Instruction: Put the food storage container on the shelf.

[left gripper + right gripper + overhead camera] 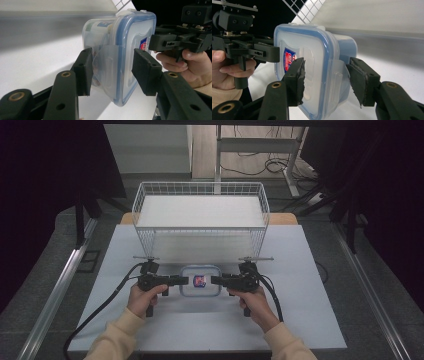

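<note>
A clear food container [200, 281] with a blue-rimmed lid and a red and blue sticker lies on the white table [150, 320], between my two grippers. My left gripper [182, 280] comes at its left side and my right gripper [216, 280] at its right side. In the left gripper view the jaws of my left gripper [111, 72] stand open astride the container's [135, 32] side latch flap [106, 65]. In the right gripper view my right gripper [325, 77] is open astride the opposite flap [337, 75] and the lid rim of the container [312, 42].
A white wire basket [200, 215] with a white board lying across its top stands just behind the container. A hand holds each gripper handle, and black cables [107, 302] trail off toward the front of the table. Dark floor surrounds the table.
</note>
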A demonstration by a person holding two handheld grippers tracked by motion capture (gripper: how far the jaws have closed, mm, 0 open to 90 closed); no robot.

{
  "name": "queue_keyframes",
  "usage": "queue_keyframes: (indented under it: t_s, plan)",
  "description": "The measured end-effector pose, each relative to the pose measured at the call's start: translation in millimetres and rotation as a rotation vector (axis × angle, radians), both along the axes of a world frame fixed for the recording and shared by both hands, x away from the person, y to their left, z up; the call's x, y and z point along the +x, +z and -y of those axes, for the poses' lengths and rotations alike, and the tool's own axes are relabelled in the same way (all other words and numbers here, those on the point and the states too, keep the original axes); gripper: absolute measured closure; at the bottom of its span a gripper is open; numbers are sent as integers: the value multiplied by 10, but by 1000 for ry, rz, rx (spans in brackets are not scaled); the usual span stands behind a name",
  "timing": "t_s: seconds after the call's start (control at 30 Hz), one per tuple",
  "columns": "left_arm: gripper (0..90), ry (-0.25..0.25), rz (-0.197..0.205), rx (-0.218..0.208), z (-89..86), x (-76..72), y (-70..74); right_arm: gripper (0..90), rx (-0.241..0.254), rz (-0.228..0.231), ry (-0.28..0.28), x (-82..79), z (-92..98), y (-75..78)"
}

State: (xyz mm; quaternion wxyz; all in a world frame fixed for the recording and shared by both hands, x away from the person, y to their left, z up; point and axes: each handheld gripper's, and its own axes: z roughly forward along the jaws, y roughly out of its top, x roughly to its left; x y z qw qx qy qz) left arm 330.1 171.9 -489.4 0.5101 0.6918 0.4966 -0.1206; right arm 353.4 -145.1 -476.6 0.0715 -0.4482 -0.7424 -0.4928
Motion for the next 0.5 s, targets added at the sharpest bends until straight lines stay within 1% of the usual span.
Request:
queue_keyframes:
  t_s: [0.13,0.27,0.37,0.5]
  plan:
    - [533,-3,18,-20,8,-1,88,481,8,17,0,-9,30,81]
    - [535,-13,39,-20,52,26,179,481,15,35,-8,-18,78,171]
    - [535,-14,44,-22,79,54,240,481,14,44,-16,-12,109,233]
    - [533,-13,61,-16,94,79,339,482,17,57,-22,6,123,315]
